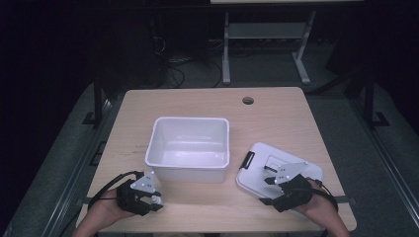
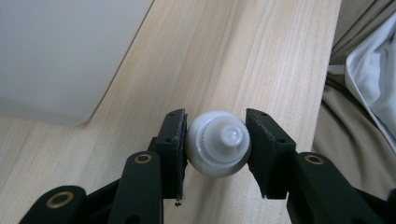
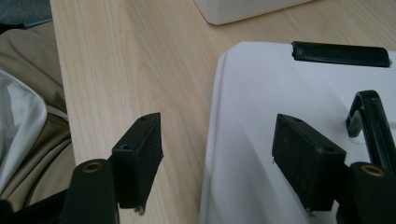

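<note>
Just beside the white bin (image 1: 188,148), near its front-left corner, the left claw (image 2: 217,142) clamps a small white bottle (image 2: 218,144) around its rounded shoulder; it looks light, smooth plastic, likely to slip. The right claw (image 3: 217,161) stands apart over the lid (image 3: 261,116).

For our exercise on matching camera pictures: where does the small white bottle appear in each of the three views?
High view: the small white bottle sits bottom left, between the left gripper's jaws.
Left gripper view: it is at lower centre, cap towards the camera, pressed by both pads.
Right gripper view: not in it.
Shared landmark: the wooden table.
</note>
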### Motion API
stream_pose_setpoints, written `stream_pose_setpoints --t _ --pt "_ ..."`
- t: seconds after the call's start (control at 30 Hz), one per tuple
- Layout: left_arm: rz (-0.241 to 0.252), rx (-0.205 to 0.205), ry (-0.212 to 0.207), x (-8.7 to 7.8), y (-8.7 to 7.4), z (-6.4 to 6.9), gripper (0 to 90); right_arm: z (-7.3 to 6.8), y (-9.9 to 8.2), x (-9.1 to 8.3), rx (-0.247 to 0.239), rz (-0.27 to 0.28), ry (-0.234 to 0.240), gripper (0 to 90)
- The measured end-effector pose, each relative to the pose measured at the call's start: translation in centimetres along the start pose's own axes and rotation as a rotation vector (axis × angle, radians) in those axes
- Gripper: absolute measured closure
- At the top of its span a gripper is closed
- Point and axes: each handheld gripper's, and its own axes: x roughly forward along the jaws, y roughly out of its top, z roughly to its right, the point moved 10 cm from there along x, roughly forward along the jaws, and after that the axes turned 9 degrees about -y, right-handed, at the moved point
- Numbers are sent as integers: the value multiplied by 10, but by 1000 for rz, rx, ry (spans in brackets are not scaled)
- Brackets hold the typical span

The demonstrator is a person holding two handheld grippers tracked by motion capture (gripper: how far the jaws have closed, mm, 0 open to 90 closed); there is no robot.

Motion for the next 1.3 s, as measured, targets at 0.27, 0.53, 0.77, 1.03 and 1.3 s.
stream_pose_setpoints --t 0.27,0.53,0.77,1.03,1.3 --pt "16 7 2 -6 3 4 601 0 0 0 1 -2 -1 325" --pt "36 29 6 -23 10 8 601 0 0 0 -11 1 0 325" --pt "48 33 25 -42 13 8 601 -1 0 0 -7 0 2 325" --pt "66 41 49 -67 22 6 601 -3 -1 1 2 -7 8 325" --pt "75 51 54 -84 29 6 602 -3 0 1 -2 -1 8 325"
